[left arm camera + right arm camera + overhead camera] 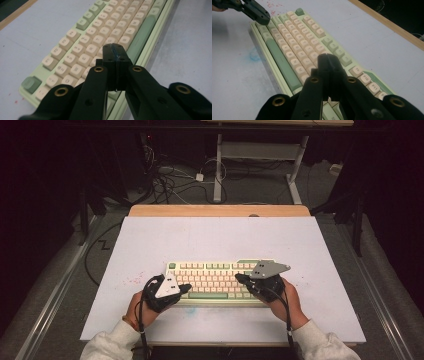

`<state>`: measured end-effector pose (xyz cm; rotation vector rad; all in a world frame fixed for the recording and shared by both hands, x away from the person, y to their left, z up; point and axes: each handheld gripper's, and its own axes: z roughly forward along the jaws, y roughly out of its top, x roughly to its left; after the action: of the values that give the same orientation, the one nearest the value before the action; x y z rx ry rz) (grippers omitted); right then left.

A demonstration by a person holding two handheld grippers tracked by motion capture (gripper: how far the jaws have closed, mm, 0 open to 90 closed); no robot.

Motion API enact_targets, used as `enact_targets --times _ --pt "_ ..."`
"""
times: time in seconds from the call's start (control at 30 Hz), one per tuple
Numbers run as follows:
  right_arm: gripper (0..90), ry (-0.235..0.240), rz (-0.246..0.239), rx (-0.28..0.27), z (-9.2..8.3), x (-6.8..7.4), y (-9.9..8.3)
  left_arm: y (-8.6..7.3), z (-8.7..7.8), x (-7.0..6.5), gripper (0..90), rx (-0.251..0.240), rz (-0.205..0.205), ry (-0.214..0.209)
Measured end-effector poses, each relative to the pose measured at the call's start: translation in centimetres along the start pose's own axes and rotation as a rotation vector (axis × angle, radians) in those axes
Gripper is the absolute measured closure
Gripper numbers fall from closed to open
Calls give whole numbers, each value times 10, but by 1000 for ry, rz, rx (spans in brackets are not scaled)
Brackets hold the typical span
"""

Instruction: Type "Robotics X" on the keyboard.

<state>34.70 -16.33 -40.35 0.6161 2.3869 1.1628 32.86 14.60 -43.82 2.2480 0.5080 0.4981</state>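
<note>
A pale green keyboard [215, 281] with cream keys and a long green space bar lies on the white table top. My left gripper [187, 288] is shut and empty, its tip over the keyboard's left front keys; in the left gripper view its jaws [114, 51] meet above the lower letter rows of the keyboard [100, 37]. My right gripper [239, 278] is also shut and empty, over the right part of the keys. In the right gripper view its joined jaws [328, 58] hover above the keyboard [294, 42], and the left gripper [263, 17] shows at the far end.
The white table top [220, 237] has a wooden strip [220, 210] along its far edge. Red specks [131, 279] lie left of the keyboard and a blue smudge [253, 56] marks the surface in front of it. Beyond the table stand desk legs and cables on the floor.
</note>
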Motion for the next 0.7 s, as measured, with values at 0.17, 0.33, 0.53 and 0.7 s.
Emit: enact_targets --times 0.17,0.33,0.53,0.7 --pt "900 -10 2 9 -5 0 -3 13 12 -1 874 1 5 -35" --pt "900 -21 3 12 -10 -2 -8 22 25 -3 874 16 10 -48" --pt "900 -25 6 15 -12 -5 -11 30 36 -4 874 50 16 -69" --pt "900 -25 7 27 -12 -6 -13 33 42 -6 874 68 20 -83"
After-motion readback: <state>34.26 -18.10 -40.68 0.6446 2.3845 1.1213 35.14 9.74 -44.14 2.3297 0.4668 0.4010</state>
